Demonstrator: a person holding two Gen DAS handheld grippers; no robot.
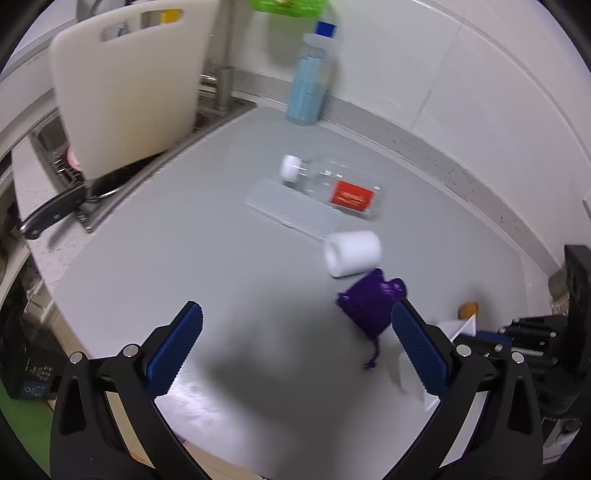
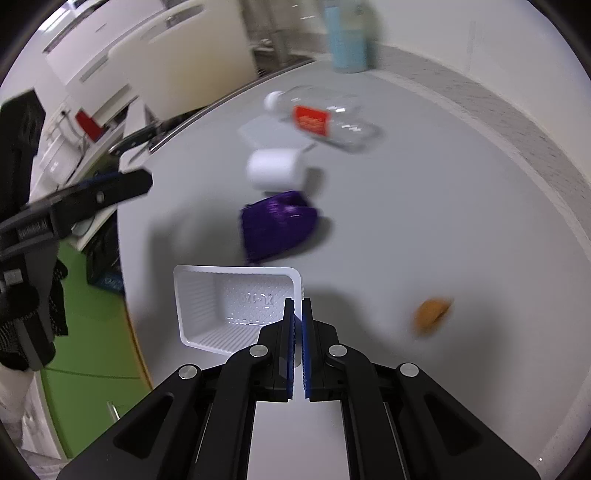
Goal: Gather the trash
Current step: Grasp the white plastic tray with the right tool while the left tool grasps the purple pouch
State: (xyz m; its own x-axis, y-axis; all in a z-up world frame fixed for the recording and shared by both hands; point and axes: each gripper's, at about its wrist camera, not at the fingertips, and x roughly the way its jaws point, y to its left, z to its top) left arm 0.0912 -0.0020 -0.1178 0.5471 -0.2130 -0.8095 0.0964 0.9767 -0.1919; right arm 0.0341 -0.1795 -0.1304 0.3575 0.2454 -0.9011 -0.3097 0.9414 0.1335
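The right claw pinches the rim of the light, flimsy white plastic tray; left claw gapes wide near the soft crumpled purple bag.

Bare counter lies left; purple pouch, seemingly, blocks the right.

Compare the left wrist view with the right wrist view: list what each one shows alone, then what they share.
Left wrist only: the white cutting board leaning at the sink, the green basket on the wall, and the left gripper with its jaws wide apart and nothing between them.

Right wrist only: the inside of the white plastic tray, with the right gripper shut on its rim.

Both: the clear bottle lying down, the white roll, the purple pouch, the orange scrap, the upright blue bottle and the black-handled knife.
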